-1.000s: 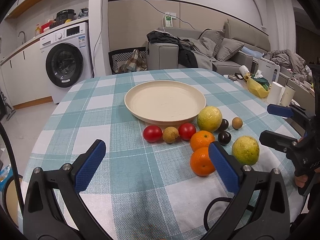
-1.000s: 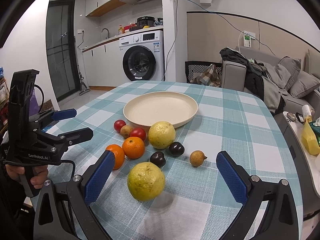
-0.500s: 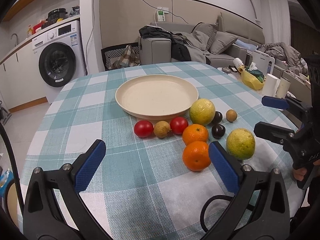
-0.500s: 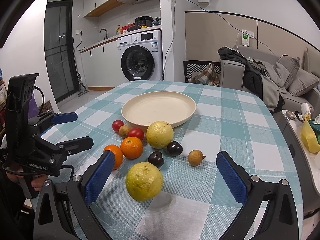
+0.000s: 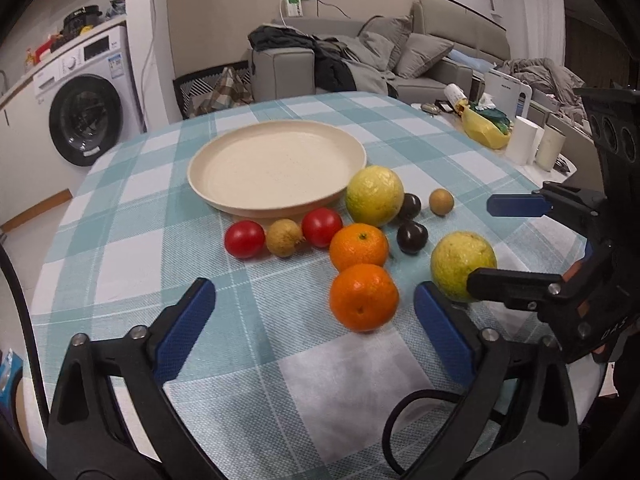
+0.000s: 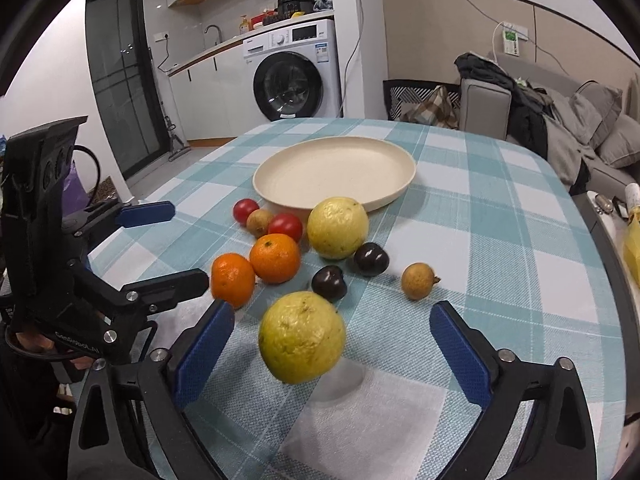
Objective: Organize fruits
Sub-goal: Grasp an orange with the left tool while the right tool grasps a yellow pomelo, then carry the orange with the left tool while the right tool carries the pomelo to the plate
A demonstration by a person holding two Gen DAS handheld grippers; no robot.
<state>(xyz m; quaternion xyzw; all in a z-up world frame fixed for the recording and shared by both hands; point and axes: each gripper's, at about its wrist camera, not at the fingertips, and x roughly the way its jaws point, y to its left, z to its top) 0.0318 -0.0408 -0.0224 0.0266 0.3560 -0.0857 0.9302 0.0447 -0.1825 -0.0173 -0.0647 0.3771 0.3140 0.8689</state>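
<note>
A cream plate [image 5: 276, 164] sits empty on the checked tablecloth, with fruit in front of it. My left gripper [image 5: 312, 296] is open, its jaws closing. The near orange [image 5: 363, 297] lies just ahead between its blue fingertips, untouched. A second orange [image 5: 359, 246], two tomatoes [image 5: 245, 239], a tan fruit [image 5: 284, 237] and two dark plums [image 5: 412, 237] lie beyond. My right gripper [image 6: 332, 316] is open and closing too. The near yellow fruit [image 6: 302, 336] sits between its pads, which stand apart from it. Another yellow fruit [image 6: 337, 227] rests against the plate.
A small tan fruit [image 6: 417, 281] lies alone to the right of the plums. The table's right edge meets a side table with a yellow bag [image 5: 482, 130] and white cups [image 5: 524, 142]. A washing machine [image 6: 294, 76] and a sofa [image 5: 420, 60] stand behind.
Both grippers have tilted down and come closer to the fruit. The left one has shifted towards the oranges. Both pairs of fingers stand slightly narrower than before.
</note>
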